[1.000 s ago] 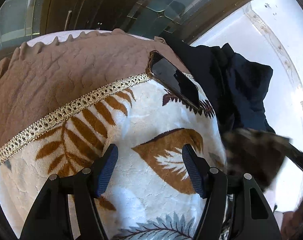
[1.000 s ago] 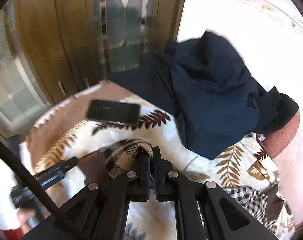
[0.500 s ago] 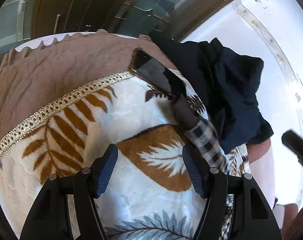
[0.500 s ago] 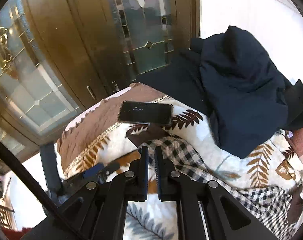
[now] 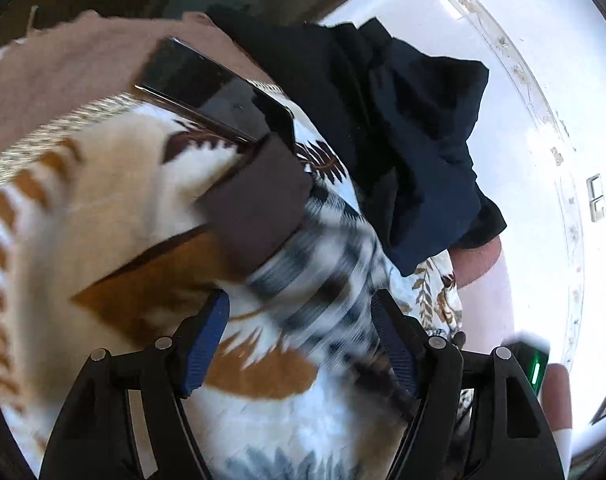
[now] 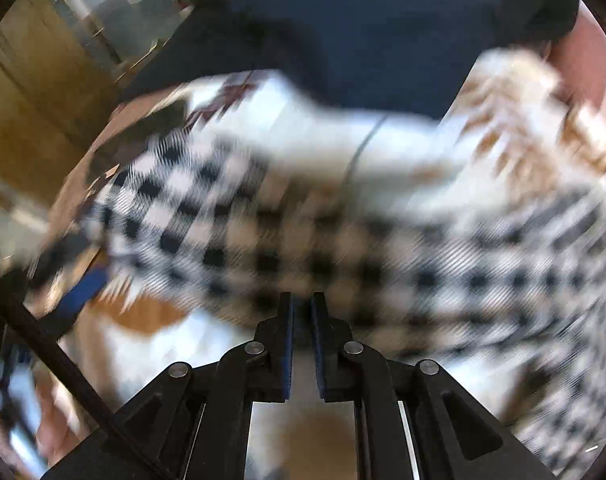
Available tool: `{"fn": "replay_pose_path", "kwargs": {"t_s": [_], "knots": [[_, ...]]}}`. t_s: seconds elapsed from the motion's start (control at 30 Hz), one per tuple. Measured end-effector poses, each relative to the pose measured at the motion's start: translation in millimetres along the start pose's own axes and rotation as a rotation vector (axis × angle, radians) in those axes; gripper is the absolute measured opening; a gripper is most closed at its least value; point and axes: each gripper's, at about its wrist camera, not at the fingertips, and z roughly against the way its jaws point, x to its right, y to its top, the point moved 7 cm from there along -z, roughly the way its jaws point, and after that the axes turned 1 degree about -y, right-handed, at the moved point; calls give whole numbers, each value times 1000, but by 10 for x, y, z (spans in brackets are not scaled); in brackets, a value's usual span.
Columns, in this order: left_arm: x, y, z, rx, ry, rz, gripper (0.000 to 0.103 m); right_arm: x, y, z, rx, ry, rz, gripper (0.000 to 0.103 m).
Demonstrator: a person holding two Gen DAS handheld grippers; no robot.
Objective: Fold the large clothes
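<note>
A black-and-white checked garment (image 5: 323,292) with a brown cuff (image 5: 259,204) lies stretched across the leaf-patterned blanket (image 5: 115,208). My left gripper (image 5: 299,316) is open, its blue-padded fingers either side of the checked sleeve just behind the cuff. In the blurred right wrist view the checked garment (image 6: 303,240) spreads wide across the blanket. My right gripper (image 6: 302,312) is nearly closed with a narrow gap, at the garment's near edge; I cannot tell if cloth is between the pads.
A black phone (image 5: 215,92) lies on the blanket beside the cuff. A heap of dark navy clothes (image 5: 415,140) sits behind, also in the right wrist view (image 6: 363,40). A wooden glazed door (image 6: 43,60) stands behind; white wall at right.
The right gripper laid the checked sleeve out toward the phone, then drew back over the garment. The left gripper moved forward and now straddles the sleeve.
</note>
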Motion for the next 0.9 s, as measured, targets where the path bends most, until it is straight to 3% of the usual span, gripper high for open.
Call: {"fn": "replay_pose_path", "kwargs": {"t_s": [0.17, 0.27, 0.37, 0.43, 0.47, 0.67, 0.8, 0.9], "knots": [[-12, 143, -172, 13, -16, 53, 73, -57, -165, 31, 2, 63, -20, 10], [-32, 167, -242, 19, -9, 91, 73, -84, -220, 93, 30, 29, -18, 10], [5, 164, -265, 9, 34, 55, 69, -132, -347, 304, 79, 4, -11, 10], [8, 170, -271, 3, 83, 13, 38, -93, -449, 512, 122, -5, 7, 10], [5, 168, -275, -4, 100, -3, 14, -66, -520, 670, 153, -18, 22, 10], [123, 169, -156, 18, 56, 24, 8, 531, -790, 1324, 269, -127, -14, 12], [624, -6, -76, 26, -10, -65, 7, 1033, -982, 1537, 299, -141, -126, 12], [1144, -344, -109, -24, -101, -168, 7, 1437, -1161, 1704, 322, -150, -208, 12]]}}
